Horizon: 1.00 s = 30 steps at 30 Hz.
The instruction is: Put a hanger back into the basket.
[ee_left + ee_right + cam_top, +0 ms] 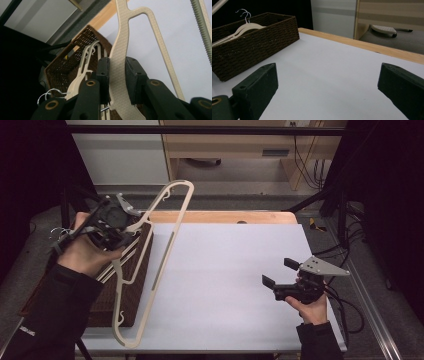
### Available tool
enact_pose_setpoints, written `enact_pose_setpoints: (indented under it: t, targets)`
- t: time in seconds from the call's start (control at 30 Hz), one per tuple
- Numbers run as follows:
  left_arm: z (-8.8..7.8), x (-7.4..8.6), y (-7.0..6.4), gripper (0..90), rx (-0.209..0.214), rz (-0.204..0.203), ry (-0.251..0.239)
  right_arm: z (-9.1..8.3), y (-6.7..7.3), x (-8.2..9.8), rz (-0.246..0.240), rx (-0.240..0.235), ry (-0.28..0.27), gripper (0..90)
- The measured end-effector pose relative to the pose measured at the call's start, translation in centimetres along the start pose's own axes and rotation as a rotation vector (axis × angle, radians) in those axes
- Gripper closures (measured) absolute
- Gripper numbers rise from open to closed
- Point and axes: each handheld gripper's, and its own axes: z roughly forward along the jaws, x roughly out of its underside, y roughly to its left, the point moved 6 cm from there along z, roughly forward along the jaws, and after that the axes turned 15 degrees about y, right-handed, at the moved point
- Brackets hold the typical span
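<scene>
Now | you are gripping one cream hanger (165, 227) in your left gripper (116, 222) jaws, lifted above the wicker basket (125, 295) | right gripper (280, 275) jaws are gaping, idle over the counter (225, 270) | placing is remaining

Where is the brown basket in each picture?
High view: the brown basket lies at the table's left edge, under the lifted hanger.
Left gripper view: upper left, behind the tongs.
Right gripper view: far left, hangers inside.
Shared landmark: the white tabletop.
</scene>
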Motion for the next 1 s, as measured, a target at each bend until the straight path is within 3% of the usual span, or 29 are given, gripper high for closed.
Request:
enact_pose_setpoints:
  t: [0.2, 0.4, 0.5, 0.6, 0.7, 0.9, 1.0]
  targets:
    - [-0.5, 1.4, 3.5, 73.8, -0.001, -0.067, -0.016, 0.1, 0.0, 0.0, -0.010, -0.001, 0.005, 3.3]
    - [-0.4, 2.8, 6.8, 73.8, -0.028, -0.125, 0.010, 0.2, 0.0, 0.0, -0.006, -0.002, 0.006, 3.3]
    - [-0.3, 3.5, 8.1, 73.8, -0.061, -0.134, 0.036, 0.2, 0.0, 0.1, -0.010, -0.002, 0.007, 3.3]
    - [-0.3, 4.0, 9.3, 73.8, -0.091, -0.149, 0.030, 0.3, 0.0, 0.1, -0.010, 0.001, 0.006, 3.3]
    - [-0.1, 4.5, 10.7, 73.8, -0.167, -0.151, 0.050, 0.3, 0.0, 0.1, -0.007, 0.000, 0.008, 3.3]
    - [0.6, 5.2, 12.9, 73.8, -0.221, -0.169, 0.083, 0.4, -0.1, 0.1, -0.003, 0.002, 0.013, 3.3]
    - [1.2, 5.5, 13.8, 73.8, -0.274, -0.169, 0.084, 0.5, -0.2, 0.2, -0.012, 0.004, 0.017, 3.3]
